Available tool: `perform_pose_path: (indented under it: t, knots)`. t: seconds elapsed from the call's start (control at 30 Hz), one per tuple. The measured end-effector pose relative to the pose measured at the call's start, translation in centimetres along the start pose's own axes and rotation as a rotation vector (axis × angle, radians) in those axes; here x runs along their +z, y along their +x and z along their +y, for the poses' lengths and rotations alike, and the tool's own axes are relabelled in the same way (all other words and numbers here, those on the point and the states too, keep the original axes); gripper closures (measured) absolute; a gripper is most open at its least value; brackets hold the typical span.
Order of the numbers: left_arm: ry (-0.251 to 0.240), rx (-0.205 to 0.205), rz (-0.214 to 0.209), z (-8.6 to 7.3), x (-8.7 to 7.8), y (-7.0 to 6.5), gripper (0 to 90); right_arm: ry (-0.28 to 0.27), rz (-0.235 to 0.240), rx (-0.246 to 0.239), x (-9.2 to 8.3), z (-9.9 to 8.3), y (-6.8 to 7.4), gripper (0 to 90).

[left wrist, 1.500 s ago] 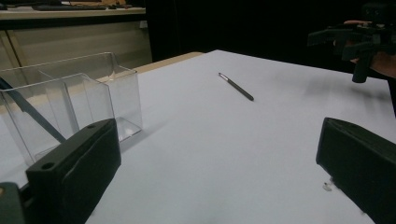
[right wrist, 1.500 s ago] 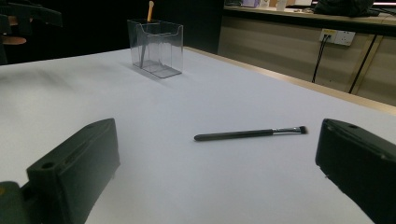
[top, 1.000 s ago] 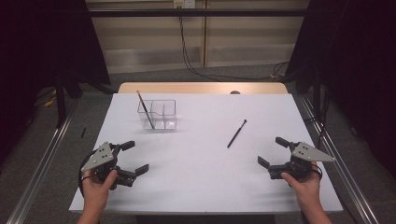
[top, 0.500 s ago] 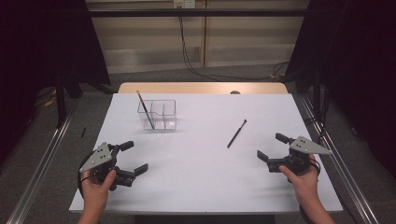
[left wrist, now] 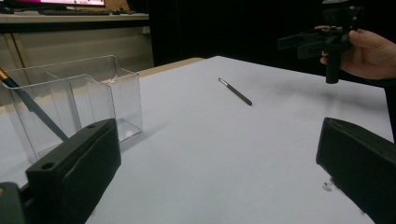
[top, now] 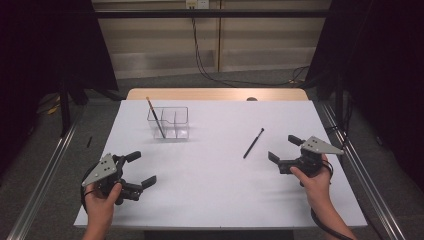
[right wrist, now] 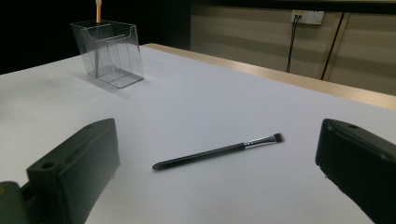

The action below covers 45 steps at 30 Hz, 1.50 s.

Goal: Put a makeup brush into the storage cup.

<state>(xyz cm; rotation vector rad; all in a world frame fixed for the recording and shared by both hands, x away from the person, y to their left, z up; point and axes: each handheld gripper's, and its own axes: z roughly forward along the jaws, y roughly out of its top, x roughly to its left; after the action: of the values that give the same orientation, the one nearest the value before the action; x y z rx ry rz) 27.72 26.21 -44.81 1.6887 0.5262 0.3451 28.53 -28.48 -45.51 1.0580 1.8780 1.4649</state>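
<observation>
A black makeup brush point(top: 253, 143) lies flat on the white worktop point(top: 215, 165), bristles pointing away, just ahead of the right gripper point(top: 283, 150). A clear organiser point(top: 170, 122) holds another brush point(top: 155, 117). Both grippers' fingers are spread, empty; left gripper point(top: 141, 169).

Probably a lab: black curtains point(top: 45, 45), railed frame point(top: 42, 165), white-topped table point(top: 215, 165).

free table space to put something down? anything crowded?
Nearly all bare. Widest patch: between the left gripper and right gripper, in front of the clear organizer. Also free: the far right, beyond the loose brush. Tightest spot: by the organizer, where another brush leans out.
</observation>
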Motion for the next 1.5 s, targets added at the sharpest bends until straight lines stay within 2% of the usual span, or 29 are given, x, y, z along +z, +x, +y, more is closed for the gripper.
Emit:
perform_pose_path:
  t: [0.57,0.7,1.5]
  knots:
    - [0.008,0.014,-0.008,0.0,0.0,0.0,0.0,0.030,-0.014,0.019,3.4,0.3,-0.3,0.0]
    - [0.009,0.017,-0.012,0.0,0.1,-0.1,0.0,0.030,-0.019,0.013,4.0,0.5,-0.3,0.0]
    - [0.014,0.026,-0.015,-0.1,0.2,0.0,0.0,0.027,-0.044,0.051,7.4,1.1,-0.2,0.0]
